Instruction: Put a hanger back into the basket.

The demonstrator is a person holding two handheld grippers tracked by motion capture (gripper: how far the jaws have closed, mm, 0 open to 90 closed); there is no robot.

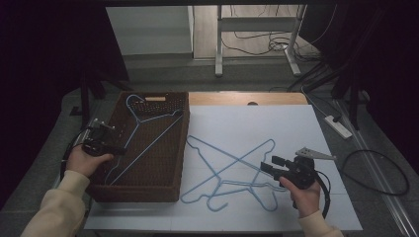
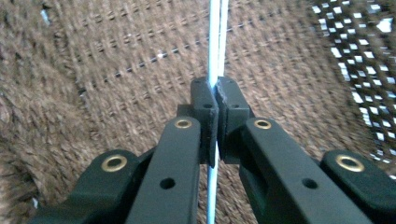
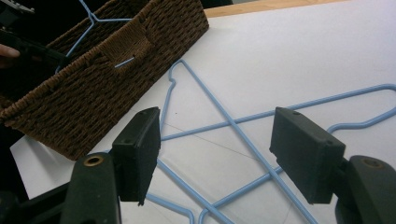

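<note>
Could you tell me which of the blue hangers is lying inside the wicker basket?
The hanger the left gripper is clamping; it lies in the brown basket, while the other two hangers lie crossed on the white sheet.

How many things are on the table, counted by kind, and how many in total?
Blue wire hangers: 3, one in the basket held by the left gripper, and two crossed on the white sheet.
Brown woven basket: 1.
Hand-held grippers: 2, the left one and the right gripper, open above the crossed hangers.
Total: 6.
</note>
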